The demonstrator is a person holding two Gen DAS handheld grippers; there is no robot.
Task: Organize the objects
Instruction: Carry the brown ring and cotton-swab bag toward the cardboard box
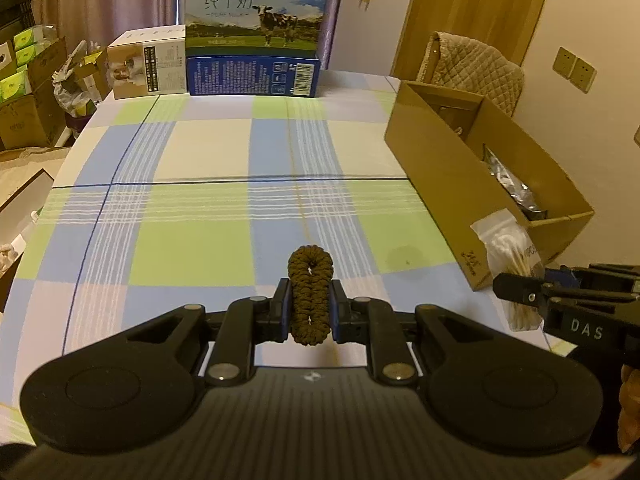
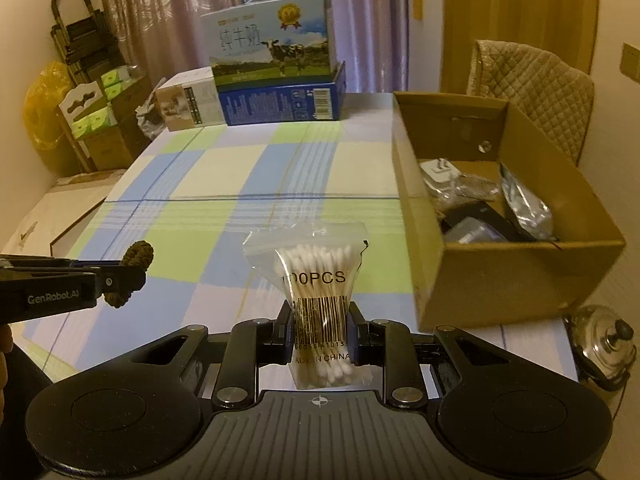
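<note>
My left gripper (image 1: 310, 306) is shut on a brown braided hair tie (image 1: 311, 276), held above the checked tablecloth (image 1: 192, 200). It also shows at the left of the right wrist view (image 2: 120, 280), with the hair tie (image 2: 138, 258) sticking out of it. My right gripper (image 2: 320, 322) is shut on a clear bag of cotton swabs (image 2: 314, 276) marked 100PCS, held above the table. In the left wrist view the right gripper (image 1: 520, 292) and the bag (image 1: 506, 244) are beside the near corner of the open cardboard box (image 1: 440, 184). The box (image 2: 520, 272) holds several items.
Milk cartons (image 1: 256, 28) and a smaller white box (image 1: 148, 66) stand at the table's far edge. A quilted chair (image 2: 532, 88) is behind the cardboard box. A metal pot lid (image 2: 604, 344) lies at the right near the box. Stacked cartons stand on the floor at left (image 1: 28, 92).
</note>
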